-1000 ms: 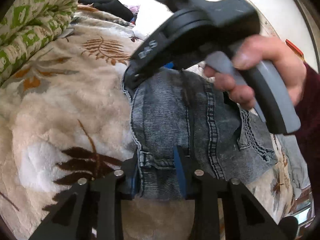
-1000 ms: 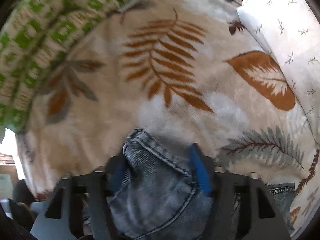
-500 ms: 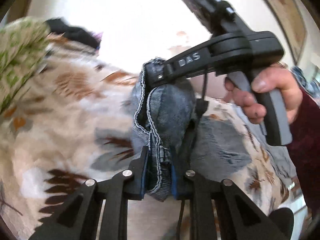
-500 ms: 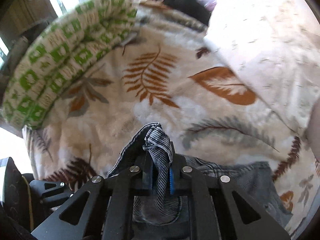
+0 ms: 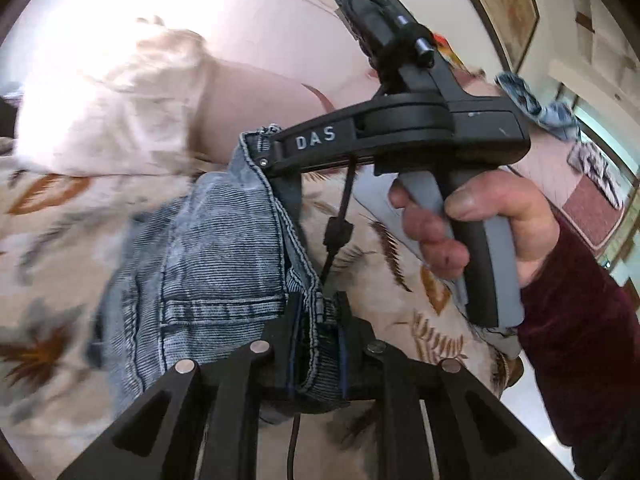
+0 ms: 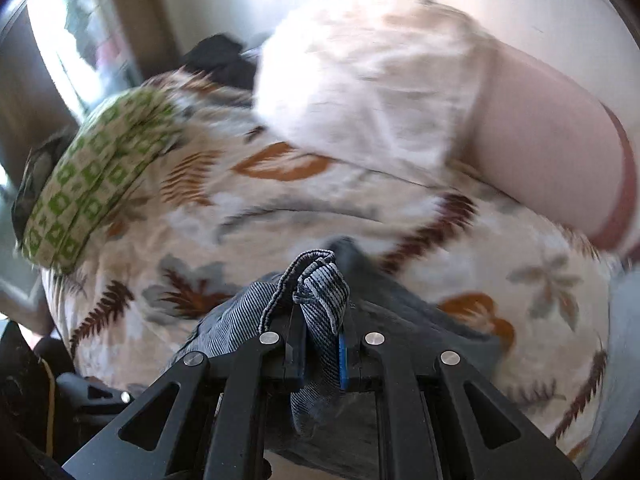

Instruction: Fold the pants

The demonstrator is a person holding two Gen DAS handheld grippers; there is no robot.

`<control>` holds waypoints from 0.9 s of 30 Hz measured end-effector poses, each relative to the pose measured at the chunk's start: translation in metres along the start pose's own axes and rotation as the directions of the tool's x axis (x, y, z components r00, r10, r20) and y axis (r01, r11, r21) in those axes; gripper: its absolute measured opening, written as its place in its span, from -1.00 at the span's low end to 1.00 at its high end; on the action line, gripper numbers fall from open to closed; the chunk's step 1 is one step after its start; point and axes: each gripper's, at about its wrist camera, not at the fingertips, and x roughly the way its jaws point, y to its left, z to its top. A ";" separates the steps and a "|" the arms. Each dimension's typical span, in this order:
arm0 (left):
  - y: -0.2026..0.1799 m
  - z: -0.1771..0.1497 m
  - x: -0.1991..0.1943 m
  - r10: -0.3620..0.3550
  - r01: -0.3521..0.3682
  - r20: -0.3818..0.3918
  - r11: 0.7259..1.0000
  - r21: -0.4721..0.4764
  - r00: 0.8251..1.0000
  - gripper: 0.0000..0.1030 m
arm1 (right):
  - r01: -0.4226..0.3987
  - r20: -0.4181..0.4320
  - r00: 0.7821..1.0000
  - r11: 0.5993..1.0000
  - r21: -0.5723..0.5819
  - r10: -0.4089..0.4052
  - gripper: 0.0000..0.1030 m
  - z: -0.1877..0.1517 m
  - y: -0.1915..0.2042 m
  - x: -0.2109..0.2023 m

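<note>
Each hand-held gripper, left (image 5: 316, 340) and right (image 6: 322, 344), pinches a bunched edge of the jeans (image 5: 208, 248) over the blanket (image 6: 280, 216), no containers visible.

Your left gripper (image 5: 316, 332) pinches the pants (image 5: 208, 248) at their near edge, your right gripper (image 6: 320, 340) at the far edge, so the cloth hangs between them above the blanket (image 6: 280, 216). Behind the blanket a pillow (image 6: 360, 92) lies against the wall, with a rolled quilt (image 6: 92, 184) to its left
</note>
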 end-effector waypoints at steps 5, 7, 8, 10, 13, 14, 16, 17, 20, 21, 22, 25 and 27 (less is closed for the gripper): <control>-0.025 -0.003 0.052 -0.026 0.027 -0.079 1.000 0.007 0.997 -0.68 | -0.030 0.017 0.999 0.992 0.119 0.028 -0.81 -0.027 -0.065 0.005; -0.030 -0.005 0.070 -0.024 0.025 -0.103 1.000 0.007 0.994 -0.68 | -0.038 0.016 0.999 0.989 0.145 0.037 -0.81 -0.036 -0.082 0.014; -0.029 -0.008 0.077 -0.025 0.026 -0.113 1.000 0.005 0.993 -0.68 | -0.045 0.014 0.999 0.987 0.155 0.043 -0.81 -0.039 -0.089 0.018; -0.030 -0.010 0.090 -0.025 0.025 -0.130 1.000 0.000 0.991 -0.68 | -0.055 0.017 0.998 0.984 0.171 0.053 -0.81 -0.044 -0.099 0.025; -0.031 -0.009 0.106 -0.026 0.026 -0.146 1.000 -0.005 0.989 -0.68 | -0.067 0.023 0.998 0.980 0.189 0.064 -0.81 -0.050 -0.115 0.031; -0.033 -0.008 0.111 -0.026 0.026 -0.151 1.000 -0.004 0.988 -0.68 | -0.072 0.027 0.997 0.978 0.196 0.068 -0.81 -0.053 -0.121 0.033; -0.036 -0.006 0.121 -0.021 0.022 -0.162 1.000 0.002 0.987 -0.68 | -0.080 0.033 0.997 0.974 0.213 0.075 -0.81 -0.057 -0.132 0.036; -0.038 -0.005 0.129 -0.016 0.017 -0.168 1.000 0.007 0.986 -0.68 | -0.083 0.034 0.996 0.971 0.223 0.078 -0.81 -0.059 -0.138 0.037; -0.040 -0.007 0.141 -0.002 0.006 -0.184 1.000 0.018 0.983 -0.68 | -0.091 0.040 0.996 0.965 0.245 0.084 -0.81 -0.065 -0.151 0.041; -0.040 -0.009 0.144 0.001 0.003 -0.192 1.000 0.021 0.981 -0.68 | -0.101 0.040 0.995 0.961 0.258 0.094 -0.80 -0.068 -0.157 0.044; -0.040 -0.011 0.148 0.007 -0.001 -0.202 1.000 0.029 0.979 -0.68 | -0.110 0.038 0.994 0.956 0.270 0.104 -0.77 -0.070 -0.161 0.046; -0.043 -0.015 0.158 0.026 -0.015 -0.225 0.999 0.050 0.974 -0.68 | -0.119 0.028 0.993 0.942 0.313 0.117 -0.57 -0.082 -0.173 0.055; -0.047 -0.013 0.154 0.038 -0.022 -0.232 0.997 0.072 0.972 -0.64 | -0.116 0.038 0.993 0.932 0.342 0.110 -0.30 -0.088 -0.179 0.053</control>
